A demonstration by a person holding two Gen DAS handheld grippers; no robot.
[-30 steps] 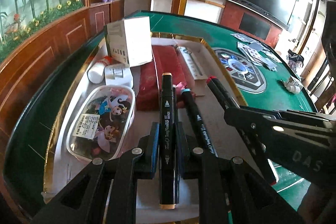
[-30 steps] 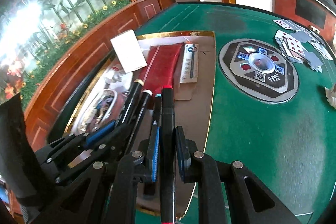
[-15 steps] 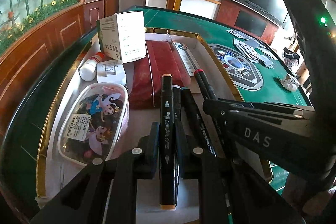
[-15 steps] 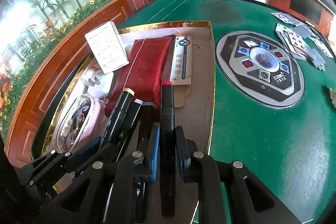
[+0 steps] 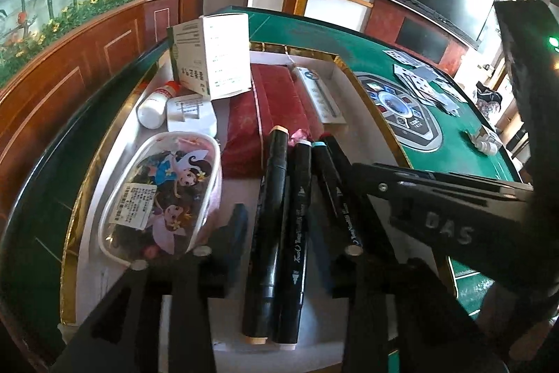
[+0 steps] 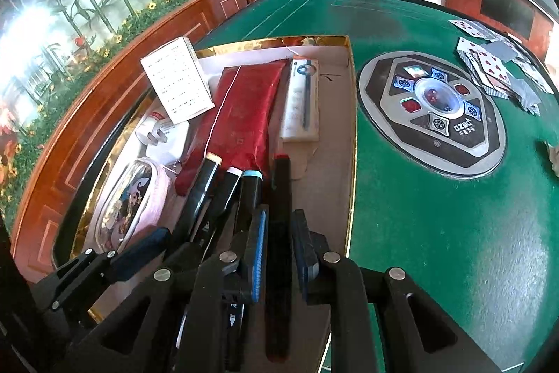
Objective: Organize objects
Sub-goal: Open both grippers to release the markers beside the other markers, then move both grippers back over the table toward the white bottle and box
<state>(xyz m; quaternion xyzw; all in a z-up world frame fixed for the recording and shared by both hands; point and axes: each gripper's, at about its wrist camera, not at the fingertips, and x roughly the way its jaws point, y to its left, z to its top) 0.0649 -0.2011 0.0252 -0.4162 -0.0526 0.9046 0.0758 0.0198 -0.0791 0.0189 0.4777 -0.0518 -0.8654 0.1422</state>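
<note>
Several black markers lie side by side in the gold-rimmed box (image 5: 353, 76). My left gripper (image 5: 297, 243) is open; its fingers stand wide on either side of the peach-capped marker (image 5: 267, 219) and the pink-capped marker (image 5: 297, 226), which rest on the box floor. A blue-capped marker (image 5: 330, 184) lies right of them. My right gripper (image 6: 279, 254) is shut on the red-capped marker (image 6: 281, 215), held low over the box at the right end of the row (image 6: 223, 198).
The box also holds a cartoon pencil pouch (image 5: 164, 191), red cloth case (image 5: 272, 114), white carton (image 5: 213, 55), glue bottle (image 5: 157, 103), plug (image 5: 190, 114) and a flat white pack (image 6: 302, 100). Green felt table (image 6: 436, 233) with playing cards (image 6: 496, 65) lies right.
My left gripper has opened and let go of the peach-capped marker, which now lies in the box beside the others. My right gripper has lowered the red-capped marker toward the row.
</note>
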